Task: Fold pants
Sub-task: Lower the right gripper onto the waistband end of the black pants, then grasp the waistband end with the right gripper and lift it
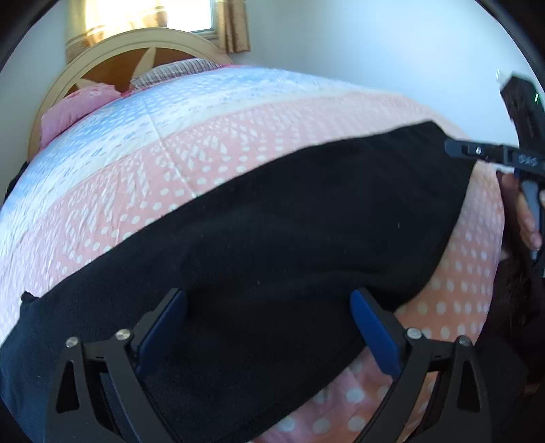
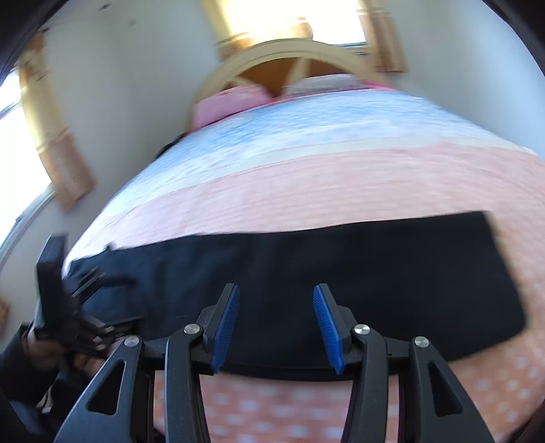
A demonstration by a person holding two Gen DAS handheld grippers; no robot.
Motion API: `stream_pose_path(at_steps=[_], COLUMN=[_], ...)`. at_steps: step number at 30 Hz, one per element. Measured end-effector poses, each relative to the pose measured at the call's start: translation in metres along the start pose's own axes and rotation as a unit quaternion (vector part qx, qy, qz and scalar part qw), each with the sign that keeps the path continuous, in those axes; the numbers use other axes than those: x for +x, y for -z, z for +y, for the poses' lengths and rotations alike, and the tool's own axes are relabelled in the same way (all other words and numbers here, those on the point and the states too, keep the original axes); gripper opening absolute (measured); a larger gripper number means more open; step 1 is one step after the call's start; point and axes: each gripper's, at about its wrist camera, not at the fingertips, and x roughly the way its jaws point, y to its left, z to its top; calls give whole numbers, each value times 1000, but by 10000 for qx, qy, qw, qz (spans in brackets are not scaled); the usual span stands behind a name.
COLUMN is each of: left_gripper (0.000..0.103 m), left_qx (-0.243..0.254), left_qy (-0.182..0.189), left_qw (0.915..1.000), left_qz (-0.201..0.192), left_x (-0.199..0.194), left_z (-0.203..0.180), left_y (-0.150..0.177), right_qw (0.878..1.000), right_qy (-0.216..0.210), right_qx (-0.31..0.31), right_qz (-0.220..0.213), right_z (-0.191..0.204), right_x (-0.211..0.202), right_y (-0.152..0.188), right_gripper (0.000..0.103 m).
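Black pants (image 1: pixel 289 221) lie flat in a long band across the pink dotted quilt (image 1: pixel 204 153), seen again in the right wrist view as the pants (image 2: pixel 340 272). My left gripper (image 1: pixel 269 293) hovers over the band's near part, jaws wide apart, blue pads (image 1: pixel 163 327) empty. My right gripper (image 2: pixel 275 287) is open above the pants' near edge with nothing between its pads (image 2: pixel 224 320). The right gripper (image 1: pixel 456 148), held by a hand (image 1: pixel 524 218), shows at the pants' right end. The left gripper (image 2: pixel 85 283) appears blurred at the left end.
The quilt (image 2: pixel 306 177) has a blue and white band (image 1: pixel 136 112) farther back. Pink pillows (image 1: pixel 75 105) lean on a curved wooden headboard (image 1: pixel 136 44) under a bright curtained window (image 1: pixel 143 13). White walls surround the bed; its right edge (image 1: pixel 494 238) drops off.
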Motion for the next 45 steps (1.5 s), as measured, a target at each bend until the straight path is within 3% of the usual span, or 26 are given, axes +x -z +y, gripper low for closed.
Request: stream_pose_path(at_steps=[3, 7, 12, 15, 19, 23, 27, 30, 35, 39, 42, 45], left_gripper=[99, 99, 99, 99, 99, 99, 99, 99, 99, 99, 99, 99], left_qx=[-204, -455, -879, -991, -1105, -1260, -1280, -1277, -1112, -1080, -1105, -1131], left_qy=[64, 30, -113, -158, -205, -117, -97, -98, -157, -173, -154, -86], left_qw=[9998, 9987, 9930, 9914, 9913, 9895, 9892, 9893, 9910, 9912, 9908, 9904], left_qz=[-59, -230, -782, -841, -684, -697, -712, -699, -726, -747, -760, -795], left_x=[-8, -20, -38, -37, -27, -29, -29, -25, -24, -25, -25, -26], left_z=[9, 19, 38, 45, 51, 52, 46, 46, 40, 38, 39, 40], left_y=[-2, 0, -2, 2, 8, 8, 6, 5, 3, 3, 4, 5], right_qw=[9963, 9821, 9750, 9718, 9715, 9629, 9640, 9584, 9632, 9525, 9496, 9559], right_qy=[343, 543, 375, 47, -88, -267, 207, -290, -560, -875, -930, -891], right_qx=[730, 1687, 2150, 2352, 2368, 2682, 2641, 2838, 2629, 2915, 2989, 2785], right_qz=[-284, -644, -414, -147, -32, -146, -244, -103, -59, -120, -175, -284], right_z=[-51, -108, -148, -165, -167, -177, -174, -180, -169, -180, -182, -172], right_x=[-17, -45, -52, -54, -49, -50, -62, -51, -38, -34, -35, -39], right_y=[-3, -1, 11, 22, 25, 29, 27, 31, 24, 24, 25, 22], right_gripper=[48, 48, 48, 48, 48, 48, 48, 48, 48, 48, 25, 18])
